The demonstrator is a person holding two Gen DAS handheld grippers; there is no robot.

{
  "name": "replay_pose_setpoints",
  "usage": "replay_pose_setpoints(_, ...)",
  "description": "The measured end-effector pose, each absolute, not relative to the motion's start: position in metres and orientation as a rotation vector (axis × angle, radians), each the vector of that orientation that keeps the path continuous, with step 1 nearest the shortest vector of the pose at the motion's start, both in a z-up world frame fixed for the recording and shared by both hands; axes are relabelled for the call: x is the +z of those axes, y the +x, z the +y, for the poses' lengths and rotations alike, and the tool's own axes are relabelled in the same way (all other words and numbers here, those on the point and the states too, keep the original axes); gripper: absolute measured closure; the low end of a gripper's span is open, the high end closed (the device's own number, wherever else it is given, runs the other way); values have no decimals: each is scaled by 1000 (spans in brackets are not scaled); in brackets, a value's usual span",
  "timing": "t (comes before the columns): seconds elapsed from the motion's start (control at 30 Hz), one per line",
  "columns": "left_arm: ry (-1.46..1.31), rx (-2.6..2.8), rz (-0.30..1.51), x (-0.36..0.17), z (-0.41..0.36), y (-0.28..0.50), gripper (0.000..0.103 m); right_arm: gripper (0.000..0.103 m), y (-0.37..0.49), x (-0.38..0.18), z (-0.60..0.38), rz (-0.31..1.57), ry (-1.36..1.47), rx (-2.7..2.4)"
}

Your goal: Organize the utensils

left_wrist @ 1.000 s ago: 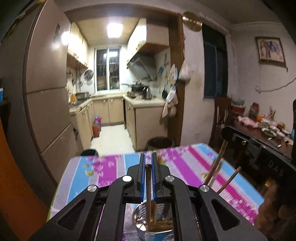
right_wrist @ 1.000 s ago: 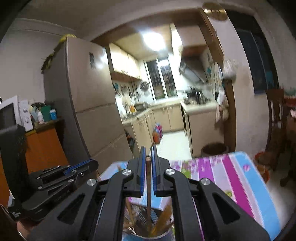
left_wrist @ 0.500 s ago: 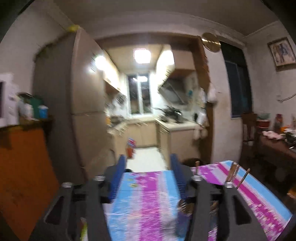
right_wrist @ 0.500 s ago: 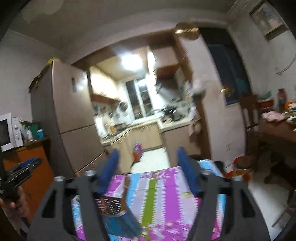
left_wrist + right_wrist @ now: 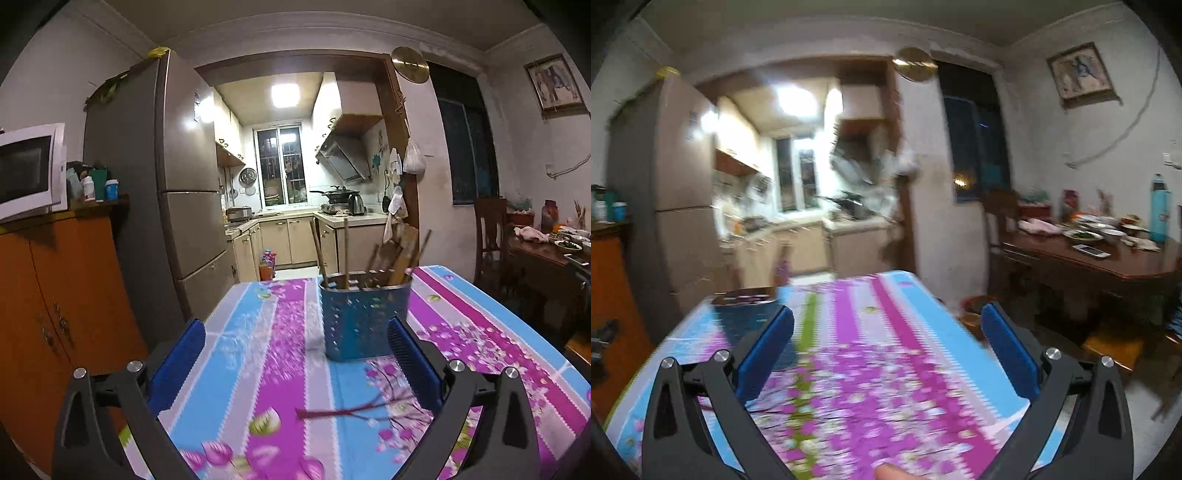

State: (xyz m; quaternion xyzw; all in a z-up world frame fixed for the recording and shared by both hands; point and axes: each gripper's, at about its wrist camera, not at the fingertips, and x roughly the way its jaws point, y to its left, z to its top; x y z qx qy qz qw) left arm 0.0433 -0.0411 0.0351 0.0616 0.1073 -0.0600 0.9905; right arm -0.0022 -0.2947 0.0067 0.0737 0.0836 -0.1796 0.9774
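A blue perforated utensil holder (image 5: pixel 365 321) stands on the flowered tablecloth (image 5: pixel 280 369), with several wooden chopsticks and spatulas (image 5: pixel 345 251) upright in it. My left gripper (image 5: pixel 295 326) sits back from the holder. Its jaws are opening wide and nothing is between them; the holder is beyond the right fingertip. In the blurred right wrist view the holder (image 5: pixel 746 306) shows as a dark blue shape at the table's far left. My right gripper (image 5: pixel 886 314) hovers over the cloth, jaws opening, nothing between them.
An orange cabinet (image 5: pixel 55 295) with a microwave (image 5: pixel 26 170) and a tall fridge (image 5: pixel 177 184) line the left. A wooden dining table (image 5: pixel 1108 258) with dishes and a chair (image 5: pixel 487 240) stand to the right. A person's fingertip (image 5: pixel 890 470) shows at the bottom edge.
Both grippers were shut on wooden sticks standing in the holder. They let go, spread wide and drew back from it, the left to the holder's left, the right toward the table's right side.
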Motion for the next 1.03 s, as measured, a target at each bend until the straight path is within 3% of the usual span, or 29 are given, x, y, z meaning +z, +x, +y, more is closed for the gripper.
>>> replay_pose_setpoints(0.37, 142, -121, 297, 13, -47, 28, 5, 5, -1, -2, -235, 201, 39, -279)
replay_pose_setpoints(1.03, 196, -171, 319, 1, -70, 19, 5, 5, -16, -2, -251, 200, 78, -311)
